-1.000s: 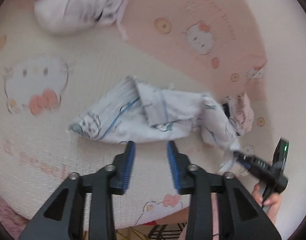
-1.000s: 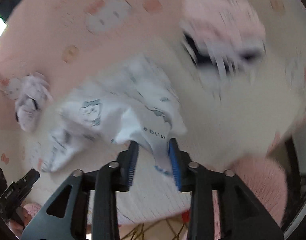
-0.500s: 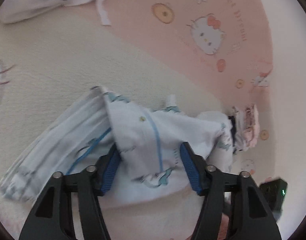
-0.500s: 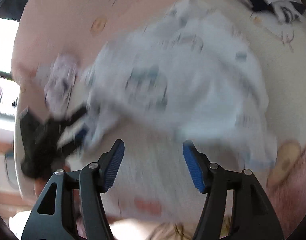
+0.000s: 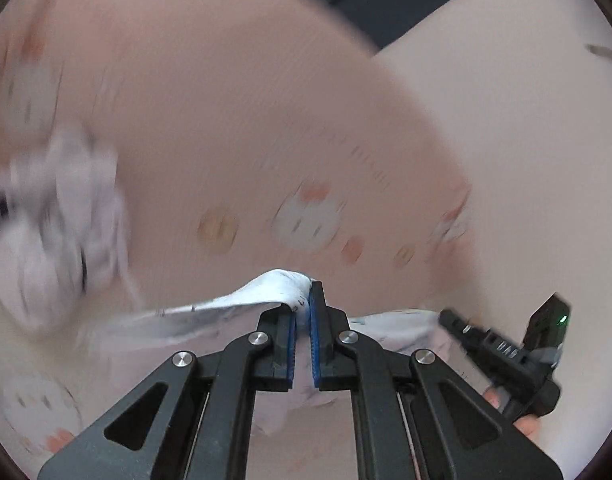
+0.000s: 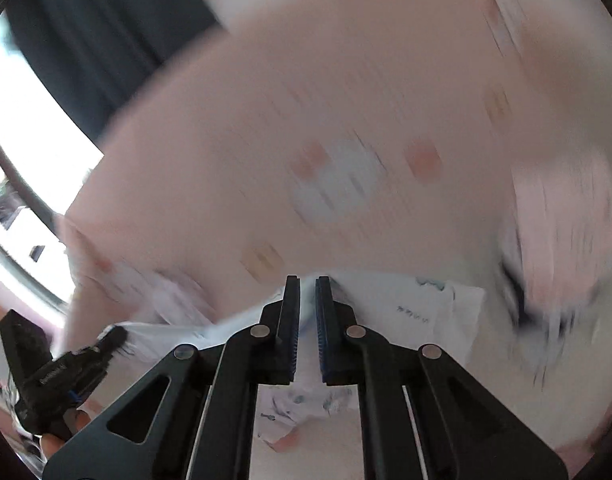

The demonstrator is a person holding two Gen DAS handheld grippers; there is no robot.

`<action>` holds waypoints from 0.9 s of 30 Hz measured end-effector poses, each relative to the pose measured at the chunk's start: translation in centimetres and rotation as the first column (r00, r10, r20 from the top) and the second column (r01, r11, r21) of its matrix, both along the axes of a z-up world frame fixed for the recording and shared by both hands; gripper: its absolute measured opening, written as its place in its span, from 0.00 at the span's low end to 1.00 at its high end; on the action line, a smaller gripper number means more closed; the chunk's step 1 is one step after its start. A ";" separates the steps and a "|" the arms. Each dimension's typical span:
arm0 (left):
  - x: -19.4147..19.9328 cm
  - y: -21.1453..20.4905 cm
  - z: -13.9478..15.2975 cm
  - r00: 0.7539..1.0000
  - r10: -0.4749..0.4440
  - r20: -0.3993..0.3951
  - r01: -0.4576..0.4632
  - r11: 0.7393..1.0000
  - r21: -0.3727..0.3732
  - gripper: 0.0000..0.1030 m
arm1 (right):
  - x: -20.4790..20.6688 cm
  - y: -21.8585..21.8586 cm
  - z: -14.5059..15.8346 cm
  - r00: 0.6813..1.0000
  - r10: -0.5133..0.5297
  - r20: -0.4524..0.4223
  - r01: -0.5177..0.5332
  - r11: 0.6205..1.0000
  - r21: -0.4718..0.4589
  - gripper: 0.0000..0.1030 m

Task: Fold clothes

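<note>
Both grippers are tipped forward and downward over the pink cartoon-cat bedspread [image 5: 246, 140], side by side, each held in a person's hand.

The left gripper [image 5: 305, 308] has its blue pads pinched tight on a fold of the white printed garment [image 5: 210, 312]. The cloth bunches up over the fingertips and runs off to the left in a taut, blurred band; more of it hangs beneath the jaws.

The right gripper [image 6: 308, 300] has just clamped shut, its jaws all but meeting on a thin edge of the same white garment [image 6: 426, 312]. The cloth spreads to the right of the fingers and droops below them. In the left wrist view this gripper shows at the far right edge [image 5: 506, 352], with fingertips [image 5: 526, 426] wrapped round its handle; the garment stretches between the two tools.

A second crumpled pale garment [image 5: 66, 220] lies on the bedspread to the left, well apart, too blurred to identify further.
</note>
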State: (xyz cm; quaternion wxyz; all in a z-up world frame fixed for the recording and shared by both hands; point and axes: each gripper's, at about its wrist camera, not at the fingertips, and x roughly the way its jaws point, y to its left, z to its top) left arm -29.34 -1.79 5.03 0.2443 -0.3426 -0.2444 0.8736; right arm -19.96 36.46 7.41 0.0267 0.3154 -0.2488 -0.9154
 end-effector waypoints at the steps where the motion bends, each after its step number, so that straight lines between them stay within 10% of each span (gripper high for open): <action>1: 0.9 -0.3 1.8 0.999 -0.003 -0.035 0.003 1.000 0.007 0.06 | 1.1 0.5 2.2 0.999 0.004 -0.041 -0.004 1.000 -0.001 0.06; 4: 5.4 -0.8 4.5 0.995 0.001 -0.102 -0.003 1.000 -0.011 0.06 | 3.8 -0.7 7.3 0.986 0.036 -0.160 -0.036 0.999 0.001 0.06; 8: 11.0 -1.7 0.2 0.998 0.060 -0.020 -0.061 0.997 -0.051 0.06 | 6.7 -3.3 4.5 0.988 0.150 -0.032 -0.152 0.986 -0.066 0.18; 11: 14.2 -3.2 -8.7 0.972 0.116 0.205 -0.119 0.993 0.003 0.06 | 7.9 -6.4 -4.0 0.961 0.213 0.178 -0.190 0.972 -0.135 0.27; 16: 18.1 -4.4 -20.5 0.848 0.145 0.510 -0.114 0.989 -0.092 0.06 | 9.7 -11.2 -16.2 0.864 0.284 0.416 -0.194 0.950 -0.245 0.43; 19: 18.8 -6.3 -21.7 0.832 0.181 0.524 -0.166 0.983 -0.076 0.16 | 9.2 -13.3 -19.3 0.834 0.296 0.466 -0.212 0.951 -0.224 0.52; 21: 18.5 -7.5 -21.6 0.842 0.217 0.494 -0.211 0.975 -0.069 0.48 | 7.9 -14.1 -20.0 0.832 0.289 0.474 -0.217 0.955 -0.202 0.59; 27: 17.8 -10.2 -24.5 0.816 0.213 0.537 -0.298 0.952 0.075 0.53 | 4.4 -15.5 -23.3 0.818 0.269 0.509 -0.187 0.960 -0.207 0.65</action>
